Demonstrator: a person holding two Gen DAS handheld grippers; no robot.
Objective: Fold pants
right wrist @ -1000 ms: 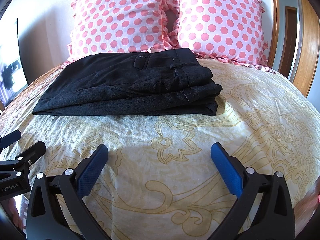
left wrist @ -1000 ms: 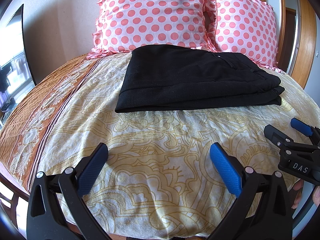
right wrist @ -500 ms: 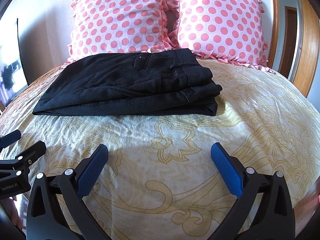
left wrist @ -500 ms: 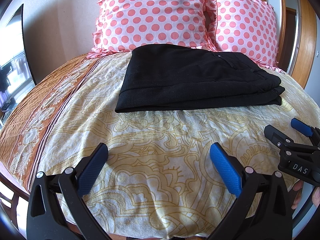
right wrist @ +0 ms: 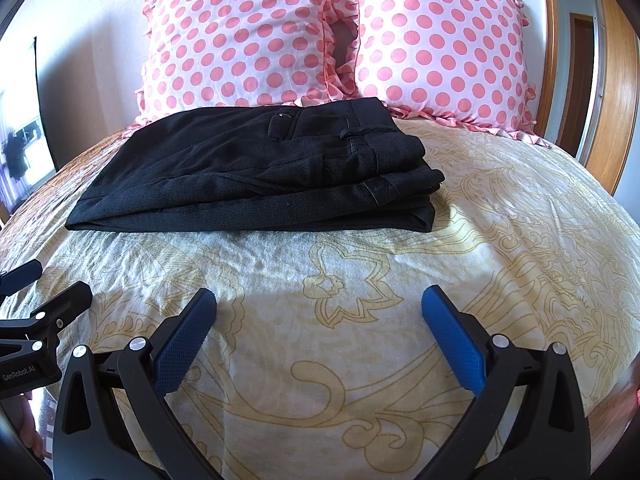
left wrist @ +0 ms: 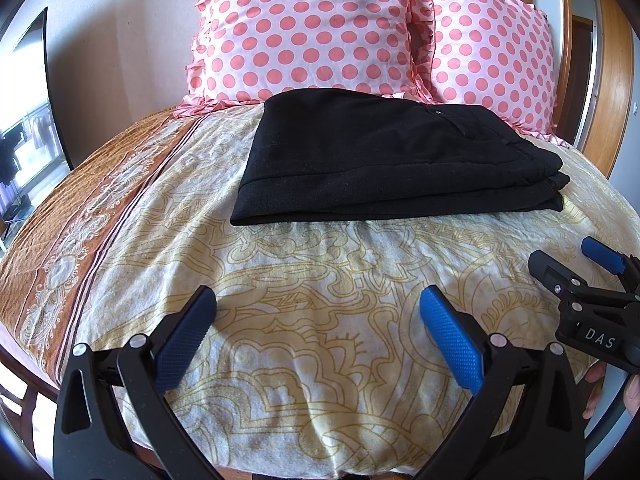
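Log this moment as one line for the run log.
pants: folded, on bed, before pillows | left gripper: open, empty | right gripper: open, empty

I'm seeing two pink polka-dot pillows [right wrist: 248, 36] [right wrist: 436, 44] leaning upright, side by side, against the wall. A yellow floral bedspread [right wrist: 340, 300] is covering the bed, its orange border [left wrist: 80, 216] running along the left edge.

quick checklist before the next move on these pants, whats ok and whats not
1. Pants folded into a flat stack on the bedspread: ok.
2. Left gripper open, empty: ok.
3. Right gripper open, empty: ok.
4. Both grippers short of the pants, not touching them: ok.
5. Pillows behind the stack, touching its far edge: cannot tell.
6. Edges lined up: not ok, layers stagger at the waistband end.
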